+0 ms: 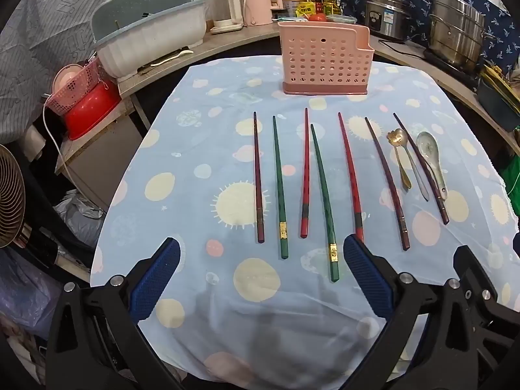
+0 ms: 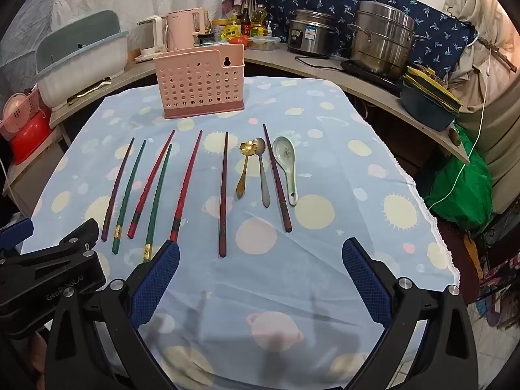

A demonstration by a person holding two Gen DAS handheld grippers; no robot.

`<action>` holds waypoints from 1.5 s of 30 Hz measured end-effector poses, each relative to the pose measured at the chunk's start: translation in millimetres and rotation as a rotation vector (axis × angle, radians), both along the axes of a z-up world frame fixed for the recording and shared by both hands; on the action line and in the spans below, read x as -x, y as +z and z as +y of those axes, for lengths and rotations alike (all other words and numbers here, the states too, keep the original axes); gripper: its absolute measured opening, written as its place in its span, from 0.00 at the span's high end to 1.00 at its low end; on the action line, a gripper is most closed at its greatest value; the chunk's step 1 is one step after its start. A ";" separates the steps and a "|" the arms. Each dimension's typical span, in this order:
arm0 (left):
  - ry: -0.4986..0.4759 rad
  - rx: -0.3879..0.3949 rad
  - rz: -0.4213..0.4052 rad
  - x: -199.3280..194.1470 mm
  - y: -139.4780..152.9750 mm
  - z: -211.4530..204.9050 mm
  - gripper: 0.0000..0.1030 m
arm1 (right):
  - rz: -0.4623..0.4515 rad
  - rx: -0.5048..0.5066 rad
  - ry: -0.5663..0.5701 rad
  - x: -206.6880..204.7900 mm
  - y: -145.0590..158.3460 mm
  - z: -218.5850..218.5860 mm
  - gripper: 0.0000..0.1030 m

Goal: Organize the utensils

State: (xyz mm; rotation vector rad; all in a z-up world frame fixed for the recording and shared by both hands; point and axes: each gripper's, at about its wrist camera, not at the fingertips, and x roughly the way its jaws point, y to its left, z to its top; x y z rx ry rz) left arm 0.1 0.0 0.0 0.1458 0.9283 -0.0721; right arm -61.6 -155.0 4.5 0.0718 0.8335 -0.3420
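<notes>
Several chopsticks lie side by side on the blue patterned tablecloth (image 1: 201, 130): dark purple (image 1: 258, 178), green (image 1: 279, 188), red (image 1: 305, 175) and others. A gold spoon (image 1: 399, 159), a steel spoon (image 1: 414, 165) and a white ceramic spoon (image 1: 434, 162) lie at the right. A pink perforated utensil holder (image 1: 325, 61) stands upright at the far side. My left gripper (image 1: 260, 253) is open and empty, near the chopsticks' near ends. My right gripper (image 2: 260, 253) is open and empty, short of the purple chopstick (image 2: 223, 195). The holder (image 2: 200, 81) and spoons (image 2: 286, 165) also show there.
A curved shelf behind holds a dish rack (image 1: 149, 39), kettles (image 1: 227, 9), bottles, a rice cooker (image 2: 312, 32) and a steel pot (image 2: 380, 39). A red basin (image 1: 91, 113) and a fan (image 1: 9, 195) are at the left. A green bag (image 2: 461, 188) lies at the right.
</notes>
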 end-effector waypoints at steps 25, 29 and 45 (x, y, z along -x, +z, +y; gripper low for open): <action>0.005 0.016 -0.008 -2.6 0.4 -0.2 0.07 | 0.001 -0.014 0.003 0.1 -6.0 0.1 0.06; 0.007 0.018 -0.005 -2.3 -0.9 0.6 0.07 | 0.003 -0.014 0.004 -0.9 -5.7 0.1 0.06; 0.012 0.022 0.005 -4.3 -5.7 1.5 0.07 | 0.005 -0.018 0.003 -1.0 -7.7 0.1 0.06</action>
